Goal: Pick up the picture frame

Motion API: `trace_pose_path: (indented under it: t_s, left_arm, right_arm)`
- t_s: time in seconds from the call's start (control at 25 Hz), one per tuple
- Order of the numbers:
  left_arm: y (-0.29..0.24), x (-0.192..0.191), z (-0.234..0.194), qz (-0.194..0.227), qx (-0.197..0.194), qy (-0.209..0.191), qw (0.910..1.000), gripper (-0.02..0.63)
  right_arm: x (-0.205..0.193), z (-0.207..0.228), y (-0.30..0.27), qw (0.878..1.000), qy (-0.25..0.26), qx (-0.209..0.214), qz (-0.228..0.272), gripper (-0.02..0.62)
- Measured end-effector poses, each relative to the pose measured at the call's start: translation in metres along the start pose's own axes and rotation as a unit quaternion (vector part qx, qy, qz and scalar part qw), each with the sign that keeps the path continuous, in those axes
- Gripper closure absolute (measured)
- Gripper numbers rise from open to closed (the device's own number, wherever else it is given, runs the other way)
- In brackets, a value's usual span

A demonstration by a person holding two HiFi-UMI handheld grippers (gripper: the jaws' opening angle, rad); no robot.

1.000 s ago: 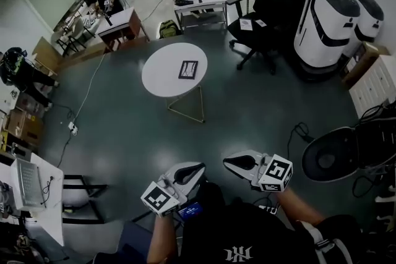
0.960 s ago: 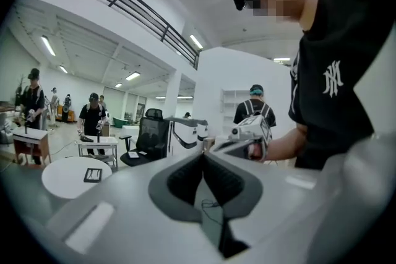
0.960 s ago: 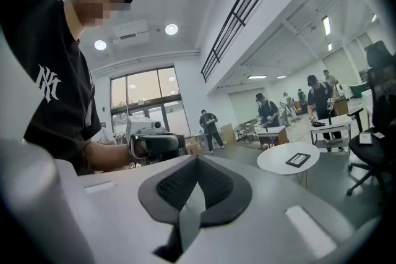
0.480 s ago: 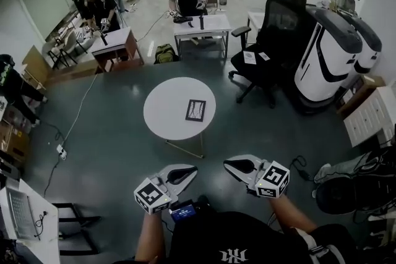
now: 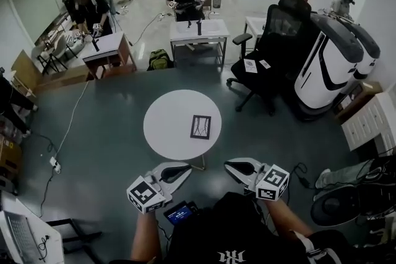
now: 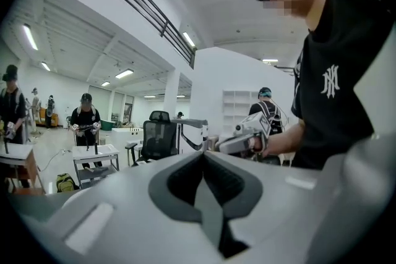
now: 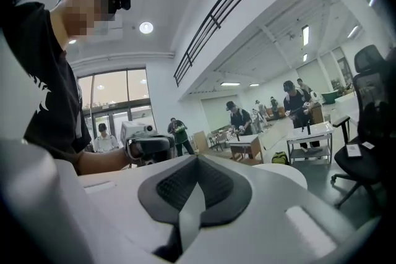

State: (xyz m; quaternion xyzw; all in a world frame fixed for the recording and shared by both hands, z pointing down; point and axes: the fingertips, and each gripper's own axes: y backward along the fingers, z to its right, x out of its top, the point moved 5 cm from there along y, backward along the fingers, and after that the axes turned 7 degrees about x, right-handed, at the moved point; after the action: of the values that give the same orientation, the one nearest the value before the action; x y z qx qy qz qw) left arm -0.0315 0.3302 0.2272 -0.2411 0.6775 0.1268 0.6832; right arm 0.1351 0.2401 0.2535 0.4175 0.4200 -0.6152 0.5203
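A small dark picture frame (image 5: 200,127) lies flat on a round white table (image 5: 167,127), right of its middle. My left gripper (image 5: 184,169) is held just short of the table's near edge, its jaws shut with nothing between them. To its right, my right gripper (image 5: 228,165) is shut and empty too. In the left gripper view the left gripper (image 6: 203,154) has its jaws pressed together, and the other gripper shows beyond them. The right gripper view shows the right gripper (image 7: 197,159) closed, with the white table's edge (image 7: 288,175) ahead at the right.
A black office chair (image 5: 272,52) and a white-and-black machine (image 5: 331,68) stand beyond the table at the right. Small desks (image 5: 198,31) with people working at them are further back. Cables and a power strip (image 5: 54,164) lie on the dark floor at the left.
The round table and its picture frame have drawn much closer, now just in front of both grippers. Both grippers stay shut and held side by side.
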Motion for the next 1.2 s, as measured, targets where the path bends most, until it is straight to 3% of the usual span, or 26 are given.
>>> trace_pose_path:
  t_s: [0.44,0.68,0.84,1.08,1.2]
  left_arm:
    - [-0.068,0.007,-0.097,-0.038,-0.021,-0.001,0.999,0.603]
    - [-0.112,0.032,-0.175,-0.044,0.028,-0.003,0.9986,0.603]
    - [-0.149,0.041,-0.213,-0.062,0.035,-0.009,0.9974,0.603]
    - [-0.196,0.03,-0.262,-0.102,0.048,0.003,0.9937,0.603]
    - [-0.21,0.015,-0.288,-0.118,0.063,0.027,0.9906,0.603]
  right_arm:
    - [0.018,0.126,-0.051,0.999,-0.031,-0.005,0.028,0.595]
    - [0.057,0.208,-0.077,0.999,-0.029,0.002,0.037,0.595]
    - [0.075,0.263,-0.08,0.998,-0.031,-0.002,0.047,0.595]
    - [0.068,0.333,-0.093,0.998,-0.053,-0.013,0.037,0.595]
    - [0.058,0.358,-0.106,0.997,-0.074,-0.016,0.029,0.595]
